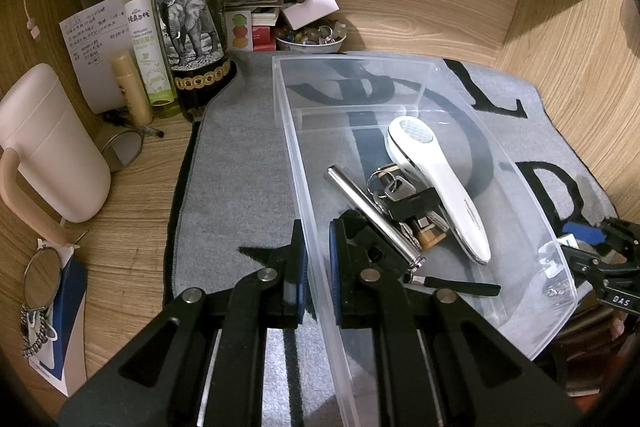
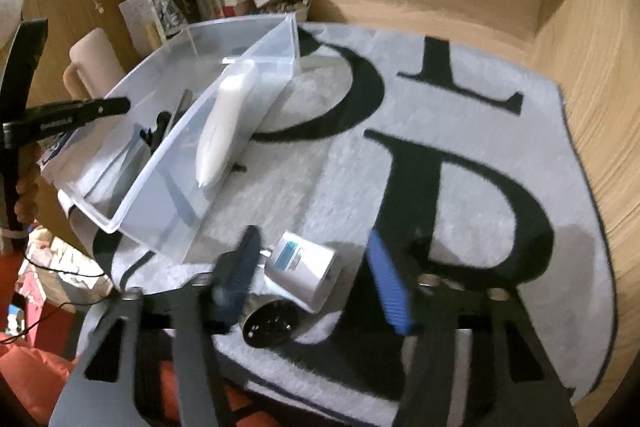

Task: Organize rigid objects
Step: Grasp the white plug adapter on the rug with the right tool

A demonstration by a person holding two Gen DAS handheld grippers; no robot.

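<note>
Left wrist view: my left gripper jaws pinch the clear bin wall, several items inside; my right gripper jaws straddle the white charger, unpinched and outstanding.

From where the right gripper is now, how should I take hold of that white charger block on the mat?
Grip the white charger block across its two flat long sides, coming down from above. It lies flat on the grey mat between the right gripper pads, prongs pointing toward the clear bin, and its rounded body looks narrow enough for those pads.
</note>
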